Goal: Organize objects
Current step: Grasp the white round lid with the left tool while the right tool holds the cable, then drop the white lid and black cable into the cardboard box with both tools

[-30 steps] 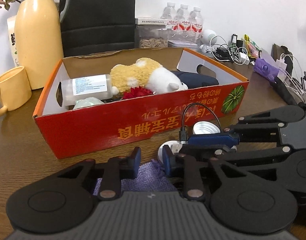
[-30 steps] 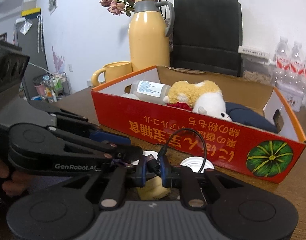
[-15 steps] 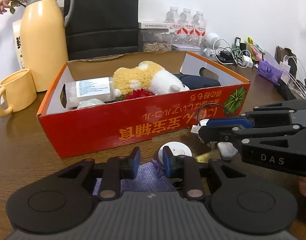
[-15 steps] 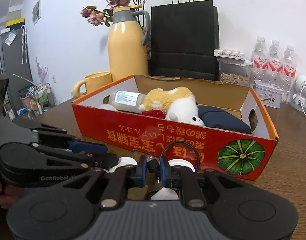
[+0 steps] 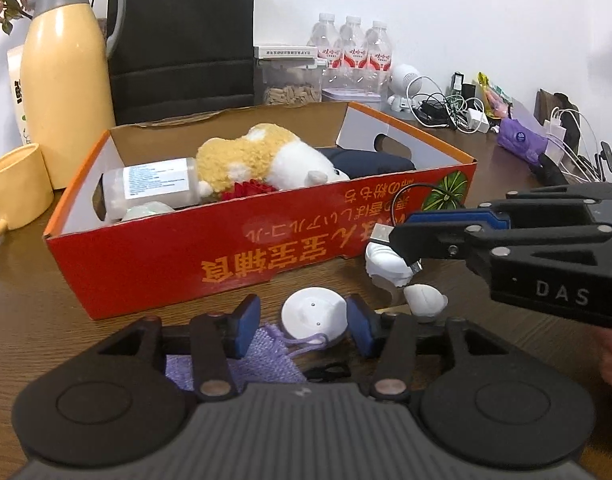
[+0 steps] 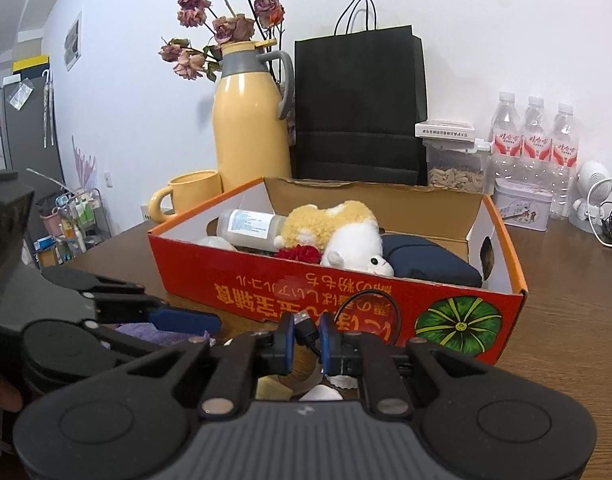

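Box point(image 5: 266, 248): holds a bottle point(image 5: 154, 184), plush toy point(image 5: 262, 160), red flower point(image 5: 248, 191) and dark pouch point(image 5: 366, 160); partly packed.
Right gripper point(image 6: 307, 334): clamped on a black cable point(image 6: 306, 330), raised just in front of the box.
Left gripper point(image 5: 302, 326): jaws opening, nothing pressed; the purple cloth point(image 5: 262, 356) lies under them.
Left over: white disc point(image 5: 314, 314), white pieces point(image 5: 386, 264), cloth on the table point(image 5: 46, 312).
Progress: judged past halfway.

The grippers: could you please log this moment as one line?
left gripper: opening, nothing gripped, over purple pouch | right gripper: shut on USB cable | box: cable not in yet
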Available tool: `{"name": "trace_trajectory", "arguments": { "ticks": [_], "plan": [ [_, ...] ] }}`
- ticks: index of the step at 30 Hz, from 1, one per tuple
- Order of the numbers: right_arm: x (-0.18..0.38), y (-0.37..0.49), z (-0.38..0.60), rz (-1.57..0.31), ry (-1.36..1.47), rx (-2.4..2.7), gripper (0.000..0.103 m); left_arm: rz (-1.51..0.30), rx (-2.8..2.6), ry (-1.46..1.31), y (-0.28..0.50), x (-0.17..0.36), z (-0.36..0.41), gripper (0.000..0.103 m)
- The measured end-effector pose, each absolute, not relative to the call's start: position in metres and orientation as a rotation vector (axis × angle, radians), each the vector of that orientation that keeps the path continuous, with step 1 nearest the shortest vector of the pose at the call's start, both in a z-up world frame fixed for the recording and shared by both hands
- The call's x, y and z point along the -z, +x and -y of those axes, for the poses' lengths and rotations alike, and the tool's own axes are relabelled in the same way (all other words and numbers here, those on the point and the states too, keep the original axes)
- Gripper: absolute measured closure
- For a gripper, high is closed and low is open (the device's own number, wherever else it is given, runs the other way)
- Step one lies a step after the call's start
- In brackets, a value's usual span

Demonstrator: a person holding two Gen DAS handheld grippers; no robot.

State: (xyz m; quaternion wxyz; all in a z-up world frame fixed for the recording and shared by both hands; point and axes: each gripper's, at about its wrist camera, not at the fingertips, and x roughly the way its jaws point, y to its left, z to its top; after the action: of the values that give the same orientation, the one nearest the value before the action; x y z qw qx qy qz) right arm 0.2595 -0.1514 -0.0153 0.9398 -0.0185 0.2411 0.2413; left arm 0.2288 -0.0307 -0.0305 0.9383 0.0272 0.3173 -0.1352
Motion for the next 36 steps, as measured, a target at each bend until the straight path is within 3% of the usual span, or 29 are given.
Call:
{"name": "trace_trajectory", "arguments": {
  "ticks": [11,13,15,18,22,26,27,28,30,36],
  "plan": [
    [0.014,0.257,0.151,-0.485,-0.042,-0.496,0.091,-0.655,0.266,0.067,0.230,0.033,0.038,0.054],
    [0.014,0.257,0.151,-0.486,-0.043,-0.495,0.091,-0.652,0.274,0.080,0.228,0.033,0.040,0.064],
    [0.015,0.257,0.150,-0.487,-0.044,-0.494,0.091,-0.647,0.279,0.092,0.226,0.033,0.043,0.064],
    [0.015,0.257,0.150,-0.486,-0.044,-0.493,0.091,-0.616,0.260,0.097,0.223,0.030,0.042,0.083],
    [0.015,0.257,0.150,-0.487,-0.045,-0.493,0.091,-0.613,0.257,0.064,0.223,0.028,0.037,0.086],
    [0.014,0.257,0.152,-0.485,-0.042,-0.490,0.091,-0.623,0.253,0.064,0.222,0.029,0.037,0.084],
    [0.013,0.257,0.153,-0.483,-0.042,-0.489,0.091,-0.627,0.247,0.068,0.222,0.029,0.037,0.078],
    [0.013,0.257,0.153,-0.482,-0.041,-0.488,0.091,-0.628,0.250,0.070,0.221,0.029,0.036,0.065],
    [0.012,0.257,0.155,-0.478,-0.037,-0.483,0.091,-0.616,0.258,0.075,0.218,0.028,0.037,0.055],
    [0.012,0.257,0.157,-0.475,-0.034,-0.480,0.091,-0.629,0.245,0.109,0.220,0.032,0.044,0.055]
  ]
}}
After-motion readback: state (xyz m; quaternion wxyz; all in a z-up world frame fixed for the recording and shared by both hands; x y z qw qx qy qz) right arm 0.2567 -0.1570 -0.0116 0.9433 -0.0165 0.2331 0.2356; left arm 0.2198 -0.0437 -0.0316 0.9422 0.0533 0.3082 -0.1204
